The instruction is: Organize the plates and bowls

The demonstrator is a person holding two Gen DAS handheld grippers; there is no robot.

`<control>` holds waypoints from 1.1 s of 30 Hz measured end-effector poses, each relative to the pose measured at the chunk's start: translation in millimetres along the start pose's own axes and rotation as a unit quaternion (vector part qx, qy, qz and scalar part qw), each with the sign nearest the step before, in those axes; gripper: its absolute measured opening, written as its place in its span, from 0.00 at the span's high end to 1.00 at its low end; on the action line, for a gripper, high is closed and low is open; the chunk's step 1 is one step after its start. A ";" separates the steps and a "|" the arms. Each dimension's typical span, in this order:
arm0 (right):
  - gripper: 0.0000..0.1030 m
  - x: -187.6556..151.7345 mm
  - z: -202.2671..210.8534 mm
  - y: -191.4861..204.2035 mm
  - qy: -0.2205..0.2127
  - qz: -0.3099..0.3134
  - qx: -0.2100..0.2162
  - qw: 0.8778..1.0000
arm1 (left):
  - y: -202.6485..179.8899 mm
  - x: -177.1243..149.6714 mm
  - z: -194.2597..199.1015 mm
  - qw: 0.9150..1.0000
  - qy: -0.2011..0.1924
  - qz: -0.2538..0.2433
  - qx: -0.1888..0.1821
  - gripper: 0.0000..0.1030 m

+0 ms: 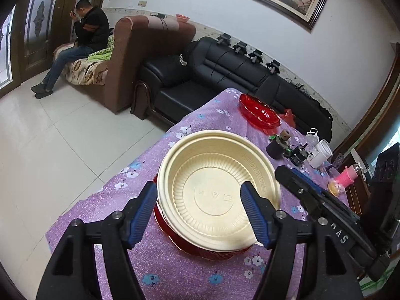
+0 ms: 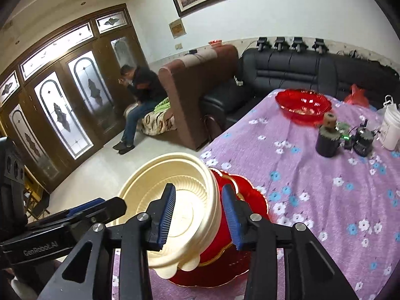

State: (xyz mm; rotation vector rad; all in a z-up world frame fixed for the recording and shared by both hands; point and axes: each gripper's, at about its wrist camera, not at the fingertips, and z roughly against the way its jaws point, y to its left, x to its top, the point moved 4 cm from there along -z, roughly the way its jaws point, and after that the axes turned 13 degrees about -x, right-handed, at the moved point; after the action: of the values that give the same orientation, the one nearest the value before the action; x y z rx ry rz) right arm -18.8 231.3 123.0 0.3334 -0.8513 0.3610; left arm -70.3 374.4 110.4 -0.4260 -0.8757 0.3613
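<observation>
A: Where are the bowls?

B: The cream bowls (image 1: 215, 195) sit nested on a red plate (image 1: 200, 250) near the table's (image 1: 120, 200) front edge, on the purple flowered cloth. From the right wrist view the stack (image 2: 175, 200) leans a little toward the floor side.

A: And the left gripper (image 1: 197, 215)?

B: Its jaws stand wide apart. One blue pad lies outside the bowl wall, the other reaches over the rim into the bowl. Nothing is pinched.

A: The right gripper (image 2: 198, 215)?

B: Also spread. One pad is inside the bowl, the other outside against the red plate (image 2: 240, 200), with the bowl wall between them. I cannot tell whether either pad touches it.

A: Anything else?

B: A red bowl (image 1: 260, 112) sits at the far end, well apart from the stack. Near it stand a dark cylinder (image 2: 327, 137) and a white jar (image 2: 393, 130).
</observation>
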 end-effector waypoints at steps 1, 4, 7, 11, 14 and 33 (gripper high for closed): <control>0.58 0.2 3.4 -1.6 -0.005 -0.003 -0.001 1.000 | -1.3 -2.0 3.6 1.000 -0.004 -0.002 0.002 0.33; 0.51 -1.1 22.7 -9.2 -0.031 -0.017 0.005 0.999 | -10.5 -8.9 18.7 0.999 -0.030 -0.021 0.012 0.32; 0.36 -8.1 46.1 -15.4 -0.065 -0.020 0.001 0.998 | -26.4 -22.1 42.5 0.995 -0.073 -0.057 0.041 0.21; 0.29 -26.0 70.9 -20.1 -0.081 -0.015 0.003 0.997 | -45.0 -40.2 64.0 0.983 -0.129 -0.097 0.093 0.07; 0.26 -41.2 82.6 -22.1 -0.082 -0.005 -0.006 0.997 | -54.9 -55.3 71.7 0.974 -0.155 -0.107 0.123 0.02; 0.09 -144.3 86.0 -58.7 -0.023 -0.025 -0.109 0.993 | -74.7 -136.0 23.9 0.975 -0.065 -0.141 0.162 0.00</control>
State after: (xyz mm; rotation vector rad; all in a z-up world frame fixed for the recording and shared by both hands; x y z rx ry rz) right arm -137.8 117.5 55.5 0.1608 -0.9169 0.2114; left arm -160.0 251.3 71.9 0.0258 -0.9703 0.2650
